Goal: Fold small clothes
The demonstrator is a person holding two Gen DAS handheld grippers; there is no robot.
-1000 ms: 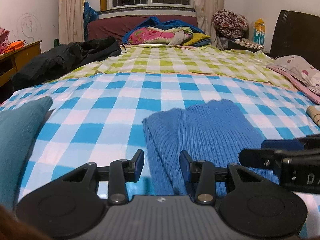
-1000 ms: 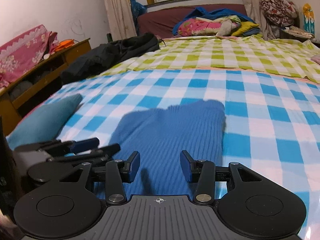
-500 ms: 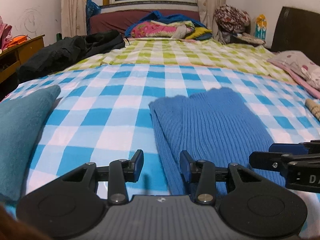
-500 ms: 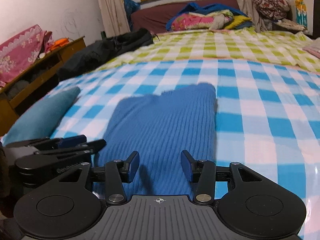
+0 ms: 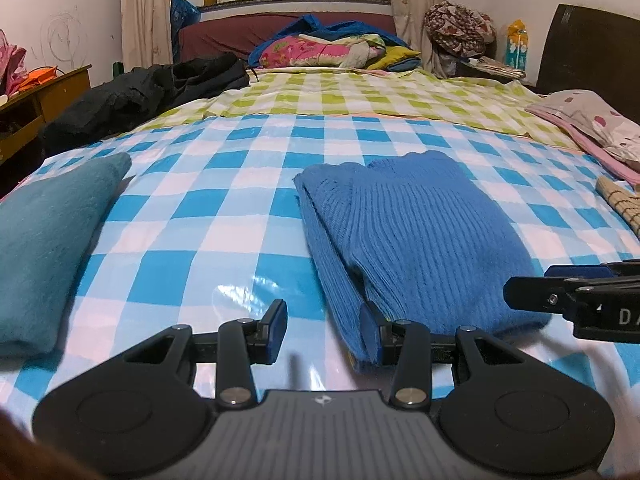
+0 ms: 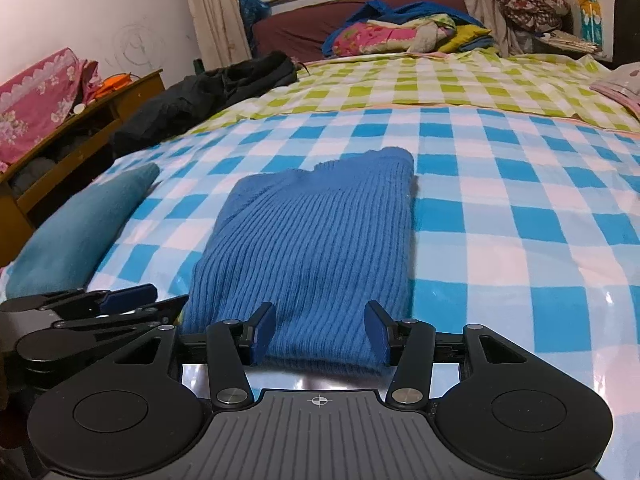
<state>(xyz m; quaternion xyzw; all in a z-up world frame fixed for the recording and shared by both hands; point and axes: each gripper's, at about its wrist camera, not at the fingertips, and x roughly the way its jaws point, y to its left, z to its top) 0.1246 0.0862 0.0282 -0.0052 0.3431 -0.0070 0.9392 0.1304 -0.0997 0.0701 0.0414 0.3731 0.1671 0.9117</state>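
Note:
A blue ribbed knit garment (image 5: 416,236) lies folded into a long rectangle on the blue-and-white checked sheet (image 5: 224,208); it also shows in the right wrist view (image 6: 312,244). My left gripper (image 5: 323,330) is open and empty at the garment's near left corner. My right gripper (image 6: 320,332) is open and empty, its jaws standing either side of the garment's near edge. A folded teal garment (image 5: 48,240) lies at the left, also seen in the right wrist view (image 6: 80,236).
A black jacket (image 5: 148,92) lies at the bed's far left. A pile of bright bedding (image 5: 332,48) sits at the far end. A pink-edged pillow (image 5: 592,132) and a rolled mat (image 5: 620,204) lie at the right. A wooden cabinet (image 6: 80,136) stands left of the bed.
Both grippers have drawn back toward the near edge of the bed. More of the folded blue garment and the teal garment shows. Both stay open.

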